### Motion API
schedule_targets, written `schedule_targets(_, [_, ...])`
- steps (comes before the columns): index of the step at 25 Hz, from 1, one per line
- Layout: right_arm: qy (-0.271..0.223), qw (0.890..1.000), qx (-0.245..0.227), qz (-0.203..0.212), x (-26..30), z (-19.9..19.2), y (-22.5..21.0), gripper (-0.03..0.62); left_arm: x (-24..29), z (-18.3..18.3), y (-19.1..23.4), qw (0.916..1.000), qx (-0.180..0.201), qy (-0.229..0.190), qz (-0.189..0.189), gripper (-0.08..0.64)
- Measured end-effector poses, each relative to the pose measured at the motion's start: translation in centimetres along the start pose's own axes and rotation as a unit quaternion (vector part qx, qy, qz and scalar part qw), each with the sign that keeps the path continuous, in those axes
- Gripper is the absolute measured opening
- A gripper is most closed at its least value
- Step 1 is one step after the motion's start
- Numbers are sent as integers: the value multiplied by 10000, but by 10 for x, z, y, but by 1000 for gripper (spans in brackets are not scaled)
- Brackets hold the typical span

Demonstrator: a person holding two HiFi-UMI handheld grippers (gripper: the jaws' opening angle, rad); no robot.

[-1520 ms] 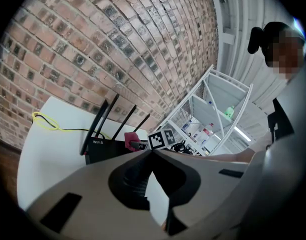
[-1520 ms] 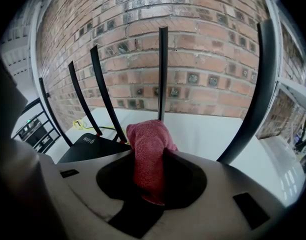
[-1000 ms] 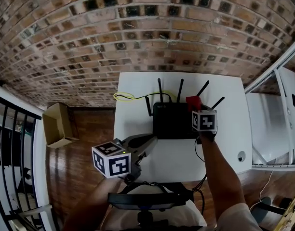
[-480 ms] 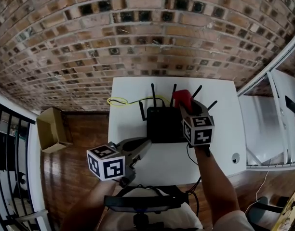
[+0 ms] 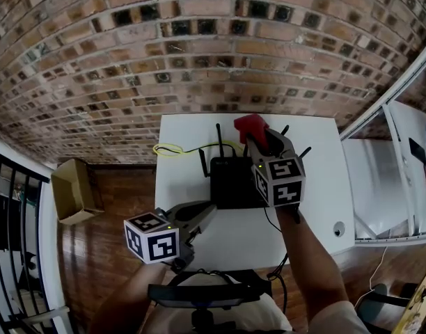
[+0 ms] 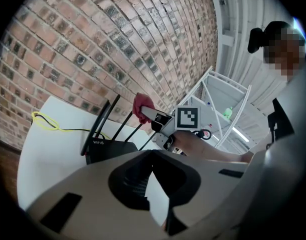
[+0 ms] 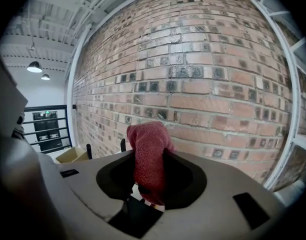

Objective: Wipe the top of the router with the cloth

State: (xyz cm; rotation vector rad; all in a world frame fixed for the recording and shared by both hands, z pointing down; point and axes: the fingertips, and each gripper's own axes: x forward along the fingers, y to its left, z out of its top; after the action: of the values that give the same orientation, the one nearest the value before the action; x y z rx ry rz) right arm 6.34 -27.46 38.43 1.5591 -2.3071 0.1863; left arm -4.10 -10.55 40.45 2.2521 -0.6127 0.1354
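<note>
The black router (image 5: pixel 230 181) stands on the white table (image 5: pixel 314 186) with its antennas up; the left gripper view shows it too (image 6: pixel 109 150). My right gripper (image 5: pixel 258 139) hangs in the air above the router's back right corner, shut on a red cloth (image 5: pixel 250 125). In the right gripper view the cloth (image 7: pixel 149 144) sticks up out of the jaws against the brick wall. My left gripper (image 5: pixel 204 214) rests low near the table's front left, jaws shut with nothing in them, pointing toward the router.
A yellow cable (image 5: pixel 172 149) loops on the table left of the router. A brick wall (image 5: pixel 199 61) rises right behind the table. A cardboard box (image 5: pixel 72 190) sits on the wood floor at left, white shelving (image 5: pixel 401 179) stands at right.
My right gripper has lifted the red cloth up off the router's right side and now holds it higher and a little further left. The left gripper has stayed put.
</note>
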Motion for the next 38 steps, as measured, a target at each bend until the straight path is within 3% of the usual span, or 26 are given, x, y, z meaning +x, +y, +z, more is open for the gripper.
schedule_targets(14, [845, 9951, -458, -221, 25, -59, 0, 144, -6, 0, 9, 9999, -126, -30, 98, 5])
schedule_targets(22, [1242, 9913, -384, -202, 32, -80, 4, 144, -6, 2, 14, 9998, -169, -59, 130, 5])
schedule_targets(38, [2380, 9704, -194, -373, 47, -152, 5, 145, -17, 5, 29, 9992, -278, -150, 255, 5])
